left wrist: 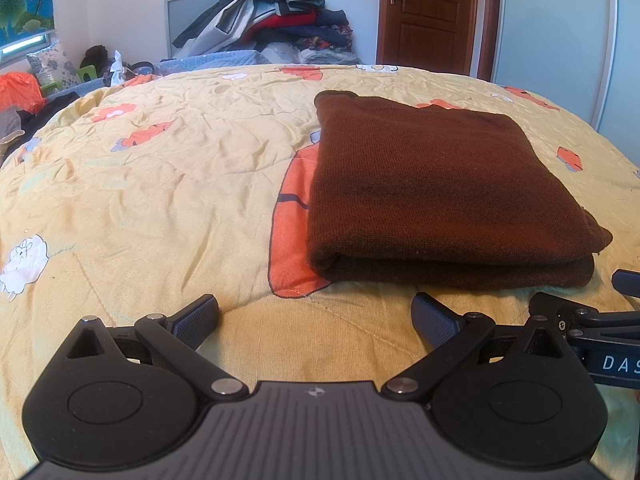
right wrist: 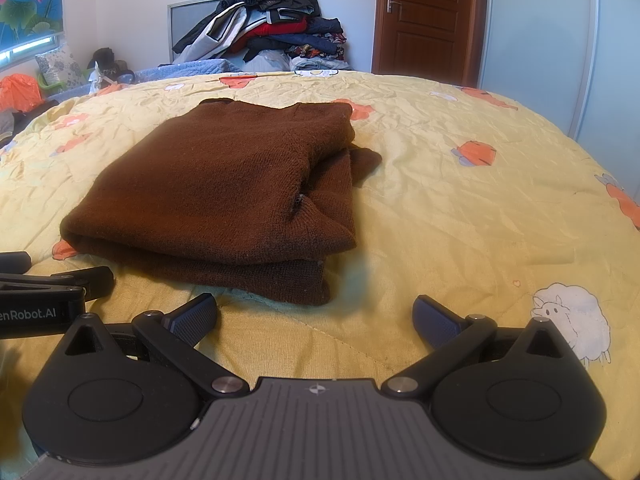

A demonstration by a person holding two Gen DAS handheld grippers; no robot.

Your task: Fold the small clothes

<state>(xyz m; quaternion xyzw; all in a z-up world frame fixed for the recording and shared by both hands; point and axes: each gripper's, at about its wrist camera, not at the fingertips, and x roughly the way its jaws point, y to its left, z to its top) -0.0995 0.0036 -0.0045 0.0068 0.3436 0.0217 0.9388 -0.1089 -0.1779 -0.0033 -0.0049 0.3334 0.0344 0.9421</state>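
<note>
Brown knit sweater [left wrist: 436,192] is lying folded into a thick rectangle on the yellow quilt [left wrist: 160,184] of the bed, filling the centre right of my left wrist view and the centre left of my right wrist view. I am holding both claws low at the near edge, just short of the fabric and touching nothing. The left claw [left wrist: 316,318] is spread wide with its pads empty, and the right claw [right wrist: 316,318] is likewise spread and empty; each one is showing at the lower edge of the other's view, so they are sitting close beside one another.

I am judging the folding to be nearly done — what is left looks like tidying. In the right wrist view a loose piece, perhaps a sleeve or cuff [right wrist: 366,162], is poking out past the right side of the stack, and the top layer's near right corner is overhanging the layer beneath unevenly. To finish well, I am thinking of pinching only that stray piece, lifting it a little and laying it back over the stack, while the left claw is pressing lightly on the top layer so the bundle does not slide on the quilt. Knit this soft sags and drags, so slow, low moves seem wise. The pile of clothes [left wrist: 276,12] at the upper centre is well apart.
</note>
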